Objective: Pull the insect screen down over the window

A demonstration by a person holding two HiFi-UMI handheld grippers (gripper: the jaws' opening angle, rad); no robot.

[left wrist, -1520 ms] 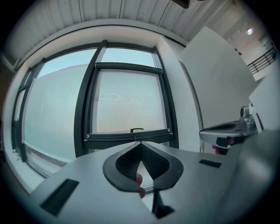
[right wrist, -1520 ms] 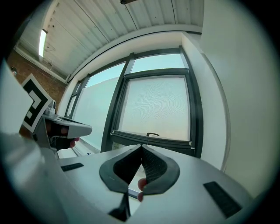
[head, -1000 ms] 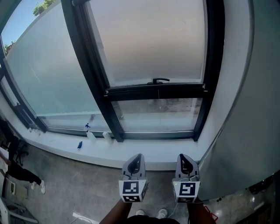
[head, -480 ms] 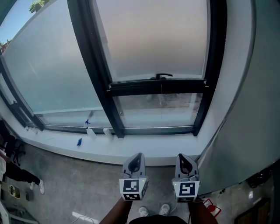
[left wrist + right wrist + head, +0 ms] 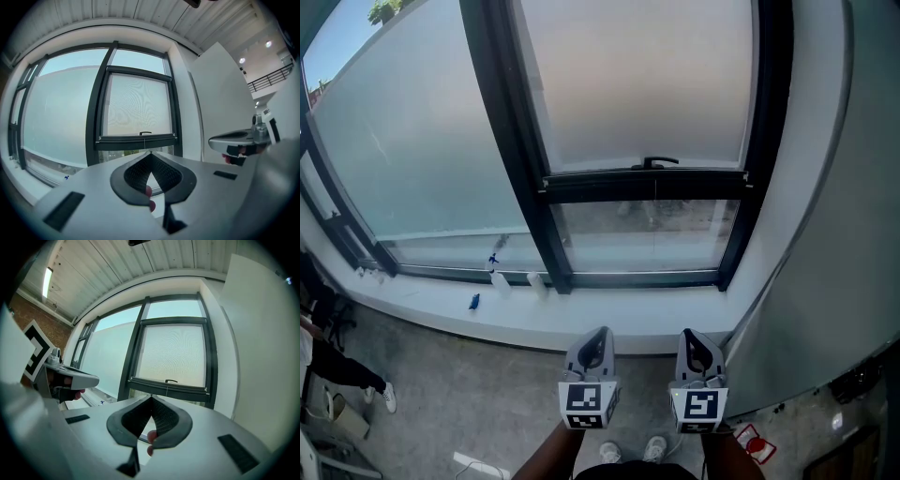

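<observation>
- Grey mesh of the insect screen [image 5: 647, 84] covered most of the right-hand window pane, from the top of the head view down to its dark bottom bar [image 5: 647, 185].
- A small black handle [image 5: 661, 161] stood on top of that bar, near its middle; a thin cord hung from the bar in the left gripper view.
- Below the bar a strip of uncovered glass [image 5: 637, 234] ran down to the lower rail of the black window frame [image 5: 520, 159].
- To the left of the frame's thick upright lay a larger pane with no mesh on it.
- The white sill [image 5: 609, 323] ran under both panes; two small pale bottles [image 5: 499, 281] and a small blue item [image 5: 474, 302] rested at its far edge, left of the screened pane.
- The left gripper [image 5: 598, 339] was clenched, jaws meeting at the tips with nothing between them, as the left gripper view confirmed [image 5: 150, 153].
- The right gripper [image 5: 692, 339] was likewise clenched and empty [image 5: 151, 397].
- Both grippers were held side by side on the near side of the sill, pointed towards the screen and well apart from it.
- A pale wall [image 5: 834, 234] bounded the window on the right; a grey floor [image 5: 469, 394] lay on the near side of the sill.
</observation>
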